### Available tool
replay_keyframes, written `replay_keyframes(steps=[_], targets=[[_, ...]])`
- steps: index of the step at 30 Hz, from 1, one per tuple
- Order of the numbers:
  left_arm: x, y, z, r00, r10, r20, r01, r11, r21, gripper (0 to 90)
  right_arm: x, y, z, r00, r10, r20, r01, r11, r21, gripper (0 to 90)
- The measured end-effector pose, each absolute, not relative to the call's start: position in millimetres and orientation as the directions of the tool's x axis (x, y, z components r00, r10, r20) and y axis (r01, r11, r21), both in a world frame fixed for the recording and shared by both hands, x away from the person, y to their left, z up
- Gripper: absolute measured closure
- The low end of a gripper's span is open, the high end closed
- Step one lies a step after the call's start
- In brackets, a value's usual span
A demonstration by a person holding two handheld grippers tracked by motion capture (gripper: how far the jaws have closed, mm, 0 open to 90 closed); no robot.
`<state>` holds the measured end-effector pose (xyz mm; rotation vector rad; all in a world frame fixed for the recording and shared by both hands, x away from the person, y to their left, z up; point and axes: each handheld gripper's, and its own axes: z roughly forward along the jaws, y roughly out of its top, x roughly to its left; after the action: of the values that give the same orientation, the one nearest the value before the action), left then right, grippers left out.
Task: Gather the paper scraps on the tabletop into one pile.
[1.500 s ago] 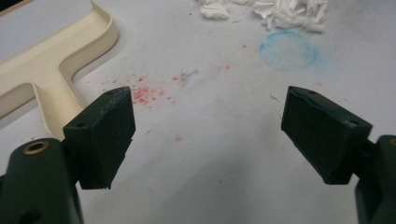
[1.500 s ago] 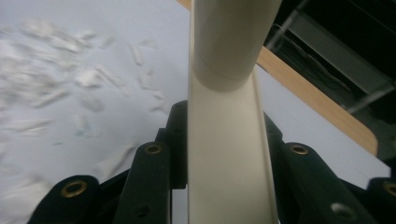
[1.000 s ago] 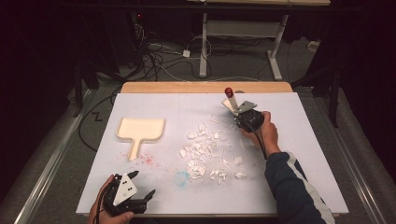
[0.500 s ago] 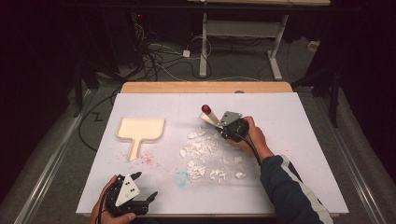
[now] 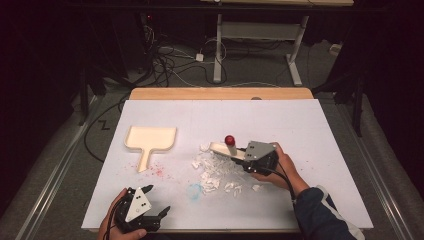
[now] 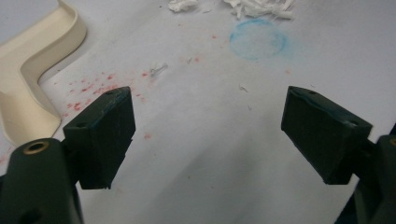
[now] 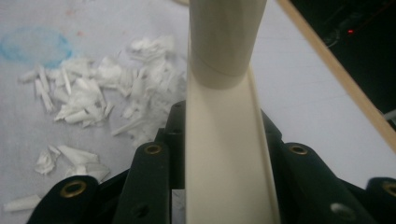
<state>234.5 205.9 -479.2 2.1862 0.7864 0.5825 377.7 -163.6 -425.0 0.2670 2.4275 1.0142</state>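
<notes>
Two grippers work over the white table (image 5: 300, 130): in the high view the right gripper (image 5: 245, 159) clamps a cream brush (image 5: 223, 148), its long axis level, red-knobbed end pointing left above the paper scraps (image 5: 215, 172). The left gripper (image 5: 157, 212) rests near the front edge. Its own view shows jaws spread, nothing between, beside the dustpan (image 6: 28, 79). The right gripper view shows the brush handle (image 7: 226, 140) pinched.

Two black hand-held grippers, one dark sleeve

Each gripper (image 5: 142, 212) (image 5: 260, 156) was black and carried a grey three-cornered plate with dark holes; the jaws showed blocky black pads (image 6: 105, 133) and brass-ringed screw holes; the right sleeve (image 5: 320, 215) was dark blue with a white stripe.
</notes>
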Motion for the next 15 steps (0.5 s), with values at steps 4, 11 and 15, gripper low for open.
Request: replay_keyframes(steps=[4,11,15], targets=[[234,206,-478,0.714,0.680,0.167,0.348,-0.551,0.758,16.7,372,-189,-398,-0.817,0.463,-0.343,0.057,0.657,0.752,68.0],[233,206,-478,0.714,0.679,0.170,0.348,-0.556,0.755,16.8,370,-221,-384,-0.737,0.605,-0.302,0.183,0.608,0.773,68.0],[234,205,-479,0.716,0.677,0.172,0.349,-0.560,0.751,16.7,374,-234,-393,-0.680,0.669,-0.301,0.259,0.603,0.755,68.0]])
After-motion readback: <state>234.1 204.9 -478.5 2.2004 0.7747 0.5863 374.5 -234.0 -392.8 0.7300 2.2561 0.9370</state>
